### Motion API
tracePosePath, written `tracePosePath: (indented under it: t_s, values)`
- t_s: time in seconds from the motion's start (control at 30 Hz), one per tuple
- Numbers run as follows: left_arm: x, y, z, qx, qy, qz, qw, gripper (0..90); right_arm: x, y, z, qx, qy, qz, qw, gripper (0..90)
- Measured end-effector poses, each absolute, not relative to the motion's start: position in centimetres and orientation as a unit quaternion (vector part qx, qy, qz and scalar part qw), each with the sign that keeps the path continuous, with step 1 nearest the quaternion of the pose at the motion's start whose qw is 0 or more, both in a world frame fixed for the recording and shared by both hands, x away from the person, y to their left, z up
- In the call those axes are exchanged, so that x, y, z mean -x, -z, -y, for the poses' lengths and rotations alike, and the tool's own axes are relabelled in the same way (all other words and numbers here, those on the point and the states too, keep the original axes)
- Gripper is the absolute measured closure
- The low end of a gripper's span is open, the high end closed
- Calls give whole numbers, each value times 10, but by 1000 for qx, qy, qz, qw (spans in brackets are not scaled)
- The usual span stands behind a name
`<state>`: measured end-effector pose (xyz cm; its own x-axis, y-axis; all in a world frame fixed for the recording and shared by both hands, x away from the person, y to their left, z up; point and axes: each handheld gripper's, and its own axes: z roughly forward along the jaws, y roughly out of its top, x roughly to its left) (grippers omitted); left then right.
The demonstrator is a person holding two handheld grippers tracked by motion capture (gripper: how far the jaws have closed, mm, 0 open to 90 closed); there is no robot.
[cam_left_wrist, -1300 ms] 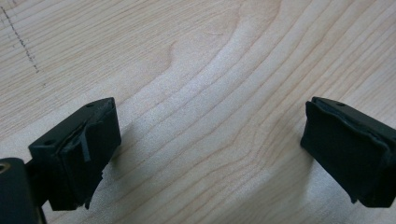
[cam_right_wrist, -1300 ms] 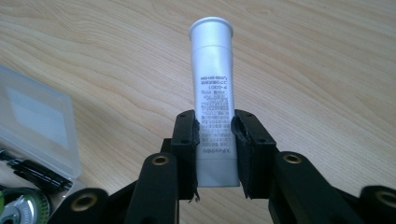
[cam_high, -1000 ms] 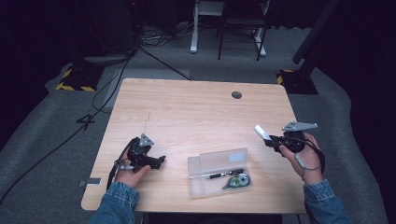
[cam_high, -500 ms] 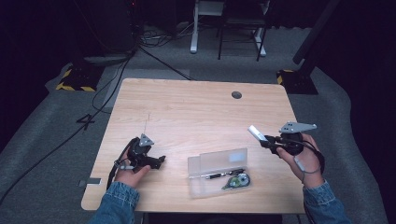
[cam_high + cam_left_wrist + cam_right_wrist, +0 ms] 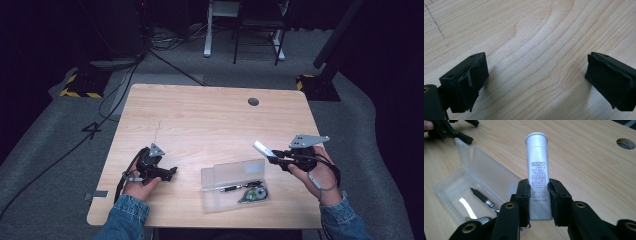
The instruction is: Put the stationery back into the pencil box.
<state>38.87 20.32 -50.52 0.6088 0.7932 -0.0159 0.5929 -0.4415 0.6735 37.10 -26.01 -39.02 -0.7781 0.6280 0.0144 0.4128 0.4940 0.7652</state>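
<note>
- The right gripper (image 5: 539,191) clamps a white tube (image 5: 537,167) near its lower end, pads on both sides over the printed text; the tube's capped end points away from the hand.
- In the high view the tube (image 5: 262,148) hangs in the air above the table (image 5: 200,120), just right of the open clear case (image 5: 232,185).
- The case holds a pen (image 5: 482,197) and a tape dispenser (image 5: 252,194), with room beside them.
- The tube looks light, stiff and smooth, probably a glue stick, so it may slip or swing if pinched at its very end.
- A grip closer to its middle would likely hold it steadier for laying into the case.
- The left gripper (image 5: 160,172) rests on the table, jaws wide apart and gripping nothing.
</note>
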Motion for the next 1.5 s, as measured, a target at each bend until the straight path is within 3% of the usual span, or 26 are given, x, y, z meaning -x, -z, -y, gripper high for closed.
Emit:
tracePosePath:
  t_s: [1.5]
  values:
    - [-389, 505, -203, -835, -152, -416, 327, 48, -345, 420, 192, -169, -358, -918, 28, 712]
